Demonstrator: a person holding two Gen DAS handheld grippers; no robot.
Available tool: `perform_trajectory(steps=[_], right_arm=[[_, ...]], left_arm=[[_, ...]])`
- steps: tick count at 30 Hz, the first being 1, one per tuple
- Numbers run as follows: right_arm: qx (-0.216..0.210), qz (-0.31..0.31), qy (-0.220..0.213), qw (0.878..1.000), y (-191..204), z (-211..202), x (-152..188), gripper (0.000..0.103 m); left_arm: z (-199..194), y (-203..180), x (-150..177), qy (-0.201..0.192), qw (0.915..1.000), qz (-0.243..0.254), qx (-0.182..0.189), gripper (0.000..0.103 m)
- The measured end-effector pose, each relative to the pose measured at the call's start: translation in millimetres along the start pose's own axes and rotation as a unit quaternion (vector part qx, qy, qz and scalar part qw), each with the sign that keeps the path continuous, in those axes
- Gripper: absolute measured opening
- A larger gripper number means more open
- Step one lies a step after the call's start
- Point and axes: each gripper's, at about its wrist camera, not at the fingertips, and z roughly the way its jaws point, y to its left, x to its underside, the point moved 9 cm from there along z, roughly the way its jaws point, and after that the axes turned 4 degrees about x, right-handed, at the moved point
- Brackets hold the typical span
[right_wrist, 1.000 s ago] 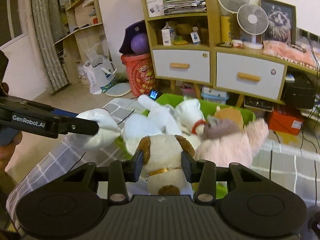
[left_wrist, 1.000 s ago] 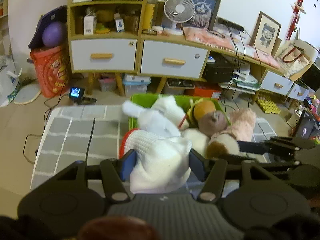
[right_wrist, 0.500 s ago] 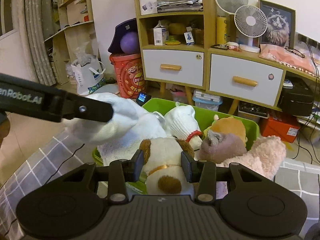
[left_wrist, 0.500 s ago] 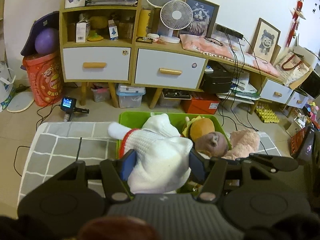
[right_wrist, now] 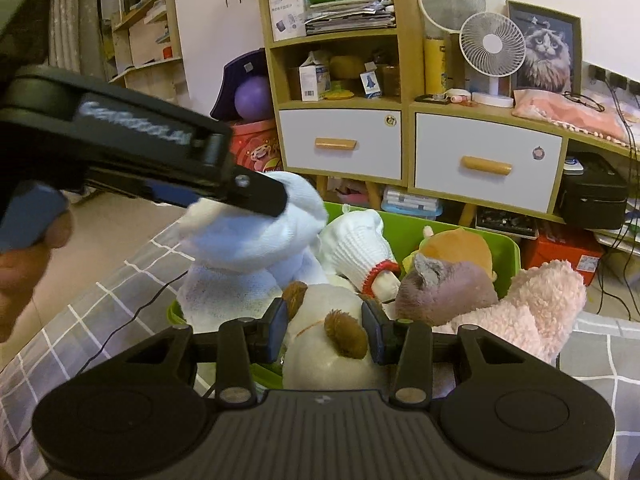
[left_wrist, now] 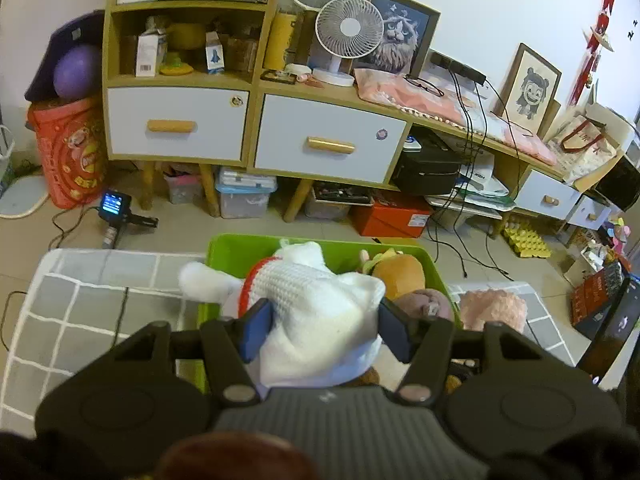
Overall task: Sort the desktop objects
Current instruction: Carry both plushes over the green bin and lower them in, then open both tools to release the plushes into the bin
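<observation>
My left gripper (left_wrist: 324, 320) is shut on a white plush toy in a knitted top with red trim (left_wrist: 316, 300). It hangs over the near left part of the green bin (left_wrist: 236, 248). In the right wrist view that left gripper (right_wrist: 272, 204) reaches in from the left, pressing the white plush (right_wrist: 256, 240). My right gripper (right_wrist: 325, 330) is shut on a white-and-brown dog plush (right_wrist: 320, 352) at the bin's near rim (right_wrist: 504, 248). Inside lie a white knitted plush with a red collar (right_wrist: 356, 248), an orange burger plush (right_wrist: 460, 248) and a grey plush (right_wrist: 444, 292).
A pink fluffy plush (right_wrist: 532, 312) leans over the bin's right side. The bin stands on a grey checked cloth (left_wrist: 72, 304) crossed by a thin black cable (left_wrist: 122, 308). Behind are a drawer cabinet (left_wrist: 320, 144), fans and floor clutter. A dark screen (left_wrist: 612, 328) stands at the right.
The left gripper has carried the white plush from beside the bin to over it. The dog plush in the right gripper has sunk closer to the bin and tilted.
</observation>
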Motion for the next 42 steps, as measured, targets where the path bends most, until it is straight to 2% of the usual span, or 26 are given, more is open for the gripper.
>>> perform_trajectory(steps=[7,14,16,18,20,34,42], right_arm=[[-0.003,0.036,-0.021,0.999,-6.1,-5.3,0.9,0.042],[-0.014,0.046,-0.031,0.998,-8.2,-9.8,0.4,0.043],[-0.020,0.052,-0.033,0.998,-8.4,-11.4,0.2,0.047],[-0.029,0.060,-0.035,0.997,-7.9,-14.9,-0.5,0.059],[-0.037,0.068,-0.042,0.996,-7.0,-19.1,-0.5,0.066],[-0.030,0.077,-0.070,0.994,-14.1,-45.4,-3.0,0.075],[-0.029,0.085,-0.075,0.993,-24.7,-54.6,0.2,0.075]], left_arm=[[17.0,-3.1,-0.4,0.010,0.9999,0.004,0.012,0.057],[28.2,-0.9,-0.2,0.012,0.9999,-0.001,0.011,0.057],[30.1,-0.1,-1.4,0.011,0.9999,-0.004,0.010,0.057],[31.6,-0.5,-3.1,0.011,0.9999,-0.005,0.010,0.057],[32.6,-1.7,-4.3,0.010,0.9999,-0.006,0.011,0.057],[41.3,-10.7,-8.9,0.012,0.9997,-0.009,0.020,0.057],[48.2,-14.2,-10.0,0.015,0.9994,-0.019,0.025,0.058]])
